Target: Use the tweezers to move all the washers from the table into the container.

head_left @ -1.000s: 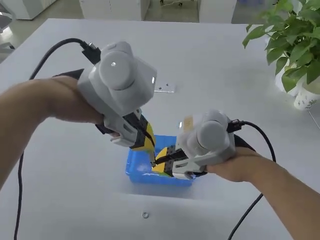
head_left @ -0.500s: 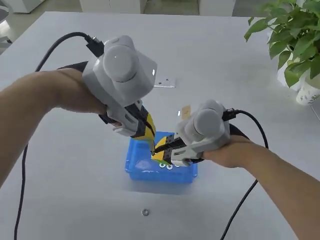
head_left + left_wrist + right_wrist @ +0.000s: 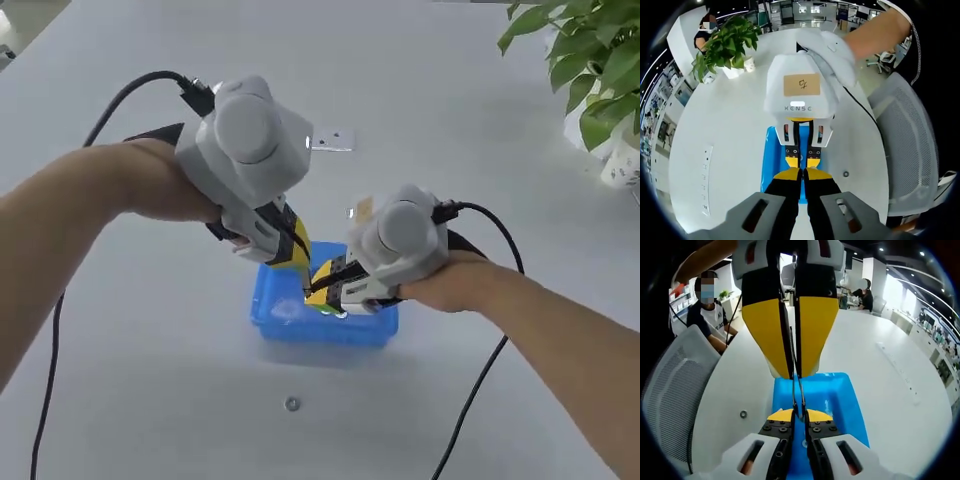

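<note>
Pale grey tabletop ran away from me to its far edge, with a potted plant near the far right corner. The blue container stood toward the near edge, about the middle of the tabletop's width. Both grippers hung just over it, nose to nose.

The left gripper came down from the left with its yellow-tipped jaws pressed together on the upper part of the tweezers. The right gripper view showed the thin metal legs running down between those jaws. The right gripper came in from the right. Its own jaws looked nearly together around the lower legs, so I judged it was pinching the tweezers too. The tips pointed into the container. Whether they carried anything I could not tell, as it was too small to see there.

One washer lay flat on the bare tabletop, between the container and the near edge, near the container but clear of its wall. I judged it to be a light, thin, hard metal ring, smooth and easy to flick away. Because it lay flat, I thought the best hold was on the rim: one tip through the hole and the other outside, with soft pressure. The tweezers looked springy, so too much squeeze could cross the tips and shoot the washer off.
</note>
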Motion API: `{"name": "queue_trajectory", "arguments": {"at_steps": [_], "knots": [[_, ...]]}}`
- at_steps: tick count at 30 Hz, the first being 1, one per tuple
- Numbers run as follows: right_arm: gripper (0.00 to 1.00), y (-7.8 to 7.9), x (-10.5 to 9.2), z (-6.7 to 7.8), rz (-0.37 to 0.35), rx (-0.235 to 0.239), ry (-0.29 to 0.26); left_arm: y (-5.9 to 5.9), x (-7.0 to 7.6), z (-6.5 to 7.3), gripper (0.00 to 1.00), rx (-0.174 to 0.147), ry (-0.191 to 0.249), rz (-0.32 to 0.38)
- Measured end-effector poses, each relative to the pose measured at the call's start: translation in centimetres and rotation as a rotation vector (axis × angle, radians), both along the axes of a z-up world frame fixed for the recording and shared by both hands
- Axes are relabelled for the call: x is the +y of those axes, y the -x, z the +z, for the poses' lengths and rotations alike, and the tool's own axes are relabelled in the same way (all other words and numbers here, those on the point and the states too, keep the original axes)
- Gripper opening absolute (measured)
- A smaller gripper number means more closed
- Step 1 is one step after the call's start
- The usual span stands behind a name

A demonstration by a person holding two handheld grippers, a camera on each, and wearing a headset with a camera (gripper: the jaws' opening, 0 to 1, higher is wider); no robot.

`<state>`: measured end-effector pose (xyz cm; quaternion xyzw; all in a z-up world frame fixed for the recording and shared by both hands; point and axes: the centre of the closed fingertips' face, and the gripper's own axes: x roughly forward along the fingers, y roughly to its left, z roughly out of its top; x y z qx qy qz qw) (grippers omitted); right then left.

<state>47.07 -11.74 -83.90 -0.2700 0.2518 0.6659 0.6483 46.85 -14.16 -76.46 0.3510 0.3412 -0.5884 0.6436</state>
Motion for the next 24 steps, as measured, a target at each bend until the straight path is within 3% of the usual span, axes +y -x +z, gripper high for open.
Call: {"name": "queue_trajectory", "arguments": {"at_steps": [24], "knots": [[0.09,-0.2,0.0,-3.1,0.025,0.037,0.055,-0.5,0.1,-3.0,0.06,0.037,-0.003,0.010]]}}
